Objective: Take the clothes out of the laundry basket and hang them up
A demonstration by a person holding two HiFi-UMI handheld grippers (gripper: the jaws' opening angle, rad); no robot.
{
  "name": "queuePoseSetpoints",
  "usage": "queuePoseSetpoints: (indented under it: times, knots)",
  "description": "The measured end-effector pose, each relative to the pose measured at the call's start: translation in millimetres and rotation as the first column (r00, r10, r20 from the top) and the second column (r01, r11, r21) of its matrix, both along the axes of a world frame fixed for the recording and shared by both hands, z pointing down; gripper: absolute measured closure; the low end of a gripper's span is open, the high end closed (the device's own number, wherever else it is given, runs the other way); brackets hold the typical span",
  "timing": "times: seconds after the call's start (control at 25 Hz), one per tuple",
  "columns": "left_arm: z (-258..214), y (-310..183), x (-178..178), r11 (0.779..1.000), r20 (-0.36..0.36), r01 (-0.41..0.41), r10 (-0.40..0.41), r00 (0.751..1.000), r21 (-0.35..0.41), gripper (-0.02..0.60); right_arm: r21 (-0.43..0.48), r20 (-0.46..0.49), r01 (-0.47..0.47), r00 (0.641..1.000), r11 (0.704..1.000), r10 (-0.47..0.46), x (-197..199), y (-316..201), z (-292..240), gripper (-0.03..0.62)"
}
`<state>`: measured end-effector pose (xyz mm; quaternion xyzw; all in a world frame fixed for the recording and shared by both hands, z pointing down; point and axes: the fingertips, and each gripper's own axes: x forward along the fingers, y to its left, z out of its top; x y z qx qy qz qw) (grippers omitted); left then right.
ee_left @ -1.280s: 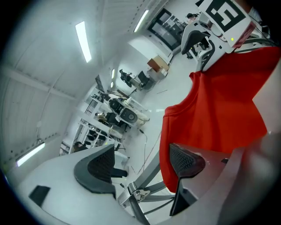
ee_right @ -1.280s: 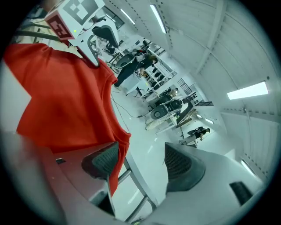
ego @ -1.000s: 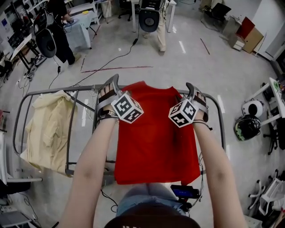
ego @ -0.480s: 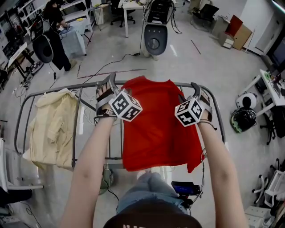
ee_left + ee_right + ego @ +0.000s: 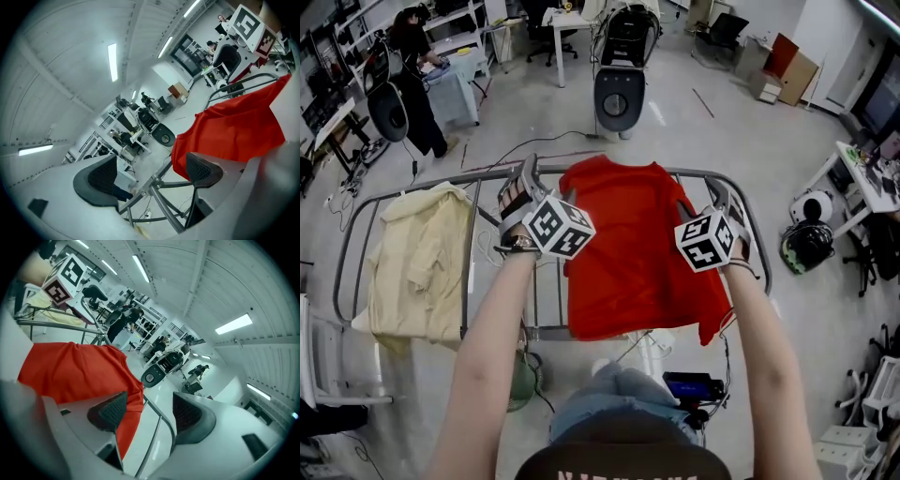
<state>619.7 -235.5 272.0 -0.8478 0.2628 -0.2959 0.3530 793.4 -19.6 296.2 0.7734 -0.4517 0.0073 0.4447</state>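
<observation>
In the head view we see the shirt (image 5: 628,253) draped on the rack (image 5: 470,262), open floor (image 5: 712,131) at 12 o'clock; left gripper view, left gripper (image 5: 150,176) empty, jaws just opening wider, shirt at 3 o'clock; right gripper view, right gripper (image 5: 149,412) released, shirt edge at 9 o'clock.

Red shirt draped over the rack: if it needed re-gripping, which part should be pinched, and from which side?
Probably the side edges near the shoulders. The red shirt lies spread flat across the rack, so its middle gives no fold to pinch, while both side edges are free. Come from the outer sides, one jaw above the cloth, one below.
</observation>
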Motion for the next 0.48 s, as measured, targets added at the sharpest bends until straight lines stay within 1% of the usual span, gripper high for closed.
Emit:
queuePoseSetpoints:
  times: [0.12,0.24,0.32,0.4,0.48]
  knots:
    - [-7.5,7.7,-9.7,1.0,-0.028,0.002,-0.002,1.0,-0.005,0.143,0.008,0.01,0.018,1.0,1.0,-0.018,-11.4,10.6,-3.9,0.289]
    - [-13.7,13.9,-21.3,1.0,-0.061,0.01,-0.011,0.998,-0.026,0.143,-0.008,-0.01,0.055,0.998,0.998,-0.055,-23.3,17.3,-6.7,0.289]
    - [-16.0,17.3,-30.4,0.999,-0.074,0.021,-0.024,0.997,-0.044,0.141,-0.001,-0.022,0.076,0.997,0.997,-0.076,-30.8,21.3,-12.0,0.29]
    - [-17.2,21.4,-39.9,0.998,-0.084,0.033,-0.038,0.996,-0.06,0.138,0.02,-0.027,0.092,0.995,0.996,-0.091,-38.3,25.7,-18.7,0.307]
    - [-20.4,27.3,-48.5,0.997,-0.099,0.044,-0.051,0.994,-0.069,0.138,0.048,-0.029,0.101,0.995,0.994,-0.1,-44.3,31.5,-26.5,0.341]
